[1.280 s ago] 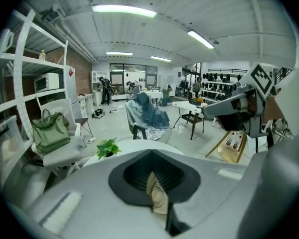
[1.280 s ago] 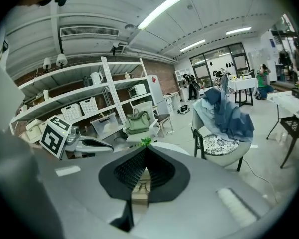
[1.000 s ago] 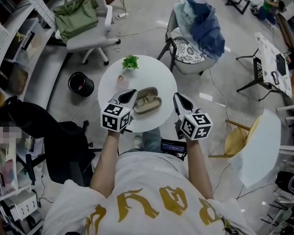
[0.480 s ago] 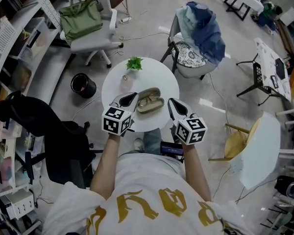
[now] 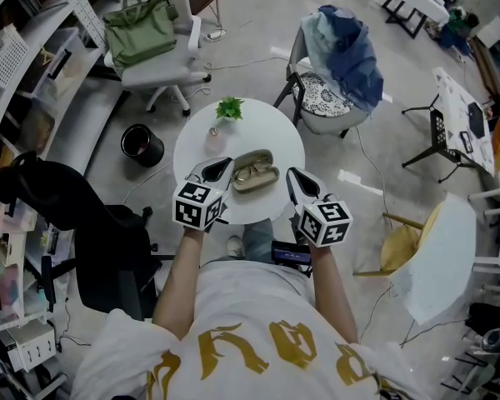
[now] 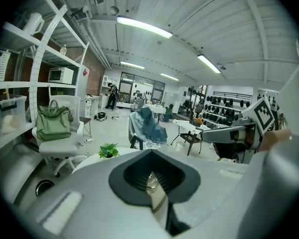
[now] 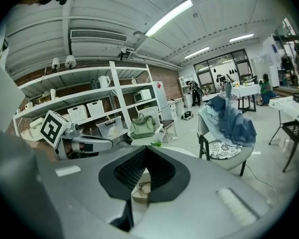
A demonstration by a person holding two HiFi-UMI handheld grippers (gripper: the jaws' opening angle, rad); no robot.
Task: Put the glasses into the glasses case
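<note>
An open beige glasses case (image 5: 254,171) lies on the round white table (image 5: 198,150), and the glasses (image 5: 247,174) rest inside it. My left gripper (image 5: 219,167) hovers just left of the case, its jaws together and empty. To the right of the case, my right gripper (image 5: 291,177) is also shut on nothing. Through the gap behind the left gripper's (image 6: 150,151) closed tips, the glasses (image 6: 151,182) show. The right gripper view likewise shows the case (image 7: 141,189) below that gripper's (image 7: 146,147) joined tips.
A small potted plant (image 5: 228,107) and a little pink item (image 5: 214,140) stand at the table's far left. Around the table are a white office chair with a green bag (image 5: 142,27), a chair draped in blue clothes (image 5: 343,47), a black bin (image 5: 140,142) and a black chair (image 5: 108,240).
Over the last second my right gripper has moved a little left toward the case. The left gripper and the case have kept their places.
</note>
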